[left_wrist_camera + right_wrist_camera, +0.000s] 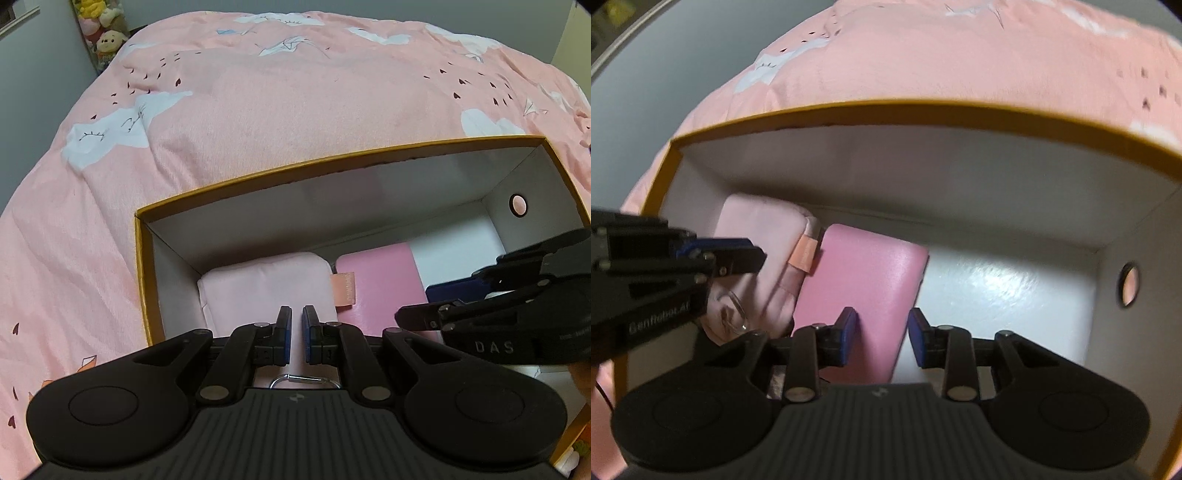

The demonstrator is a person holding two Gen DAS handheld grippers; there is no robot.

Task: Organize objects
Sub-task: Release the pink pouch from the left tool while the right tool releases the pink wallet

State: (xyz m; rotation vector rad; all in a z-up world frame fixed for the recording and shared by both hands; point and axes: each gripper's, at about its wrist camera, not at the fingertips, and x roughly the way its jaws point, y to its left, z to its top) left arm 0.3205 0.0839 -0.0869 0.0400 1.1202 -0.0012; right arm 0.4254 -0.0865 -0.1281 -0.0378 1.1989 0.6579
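Box: open cardboard box [332,162] with orange rim and white inside, set on the pink bedspread [258,103]; round hole is seen in its right end wall.
Pouch: pale pink soft pouch [266,288] lies flat on the box floor at the left end; small peach tab [344,291] sits on its right edge, metal clip [303,380] is seen at its near end.
Case: pink smooth case [864,291] lies just right of the pouch, touching or nearly touching it; which one, cannot be told.
Dark item: dark blue flat object [454,291] is seen right of the pink case, mostly hidden by the right gripper.
Left gripper: left gripper [297,336] is held over the pouch; blue-padded fingers are nearly together with a narrow gap, nothing is gripped.
Right gripper: right gripper [882,336] is held over the near end of the pink case; fingers are spread apart, nothing is clamped between them.
Background: plush toys [105,33] are seen at the far left beyond the bed.
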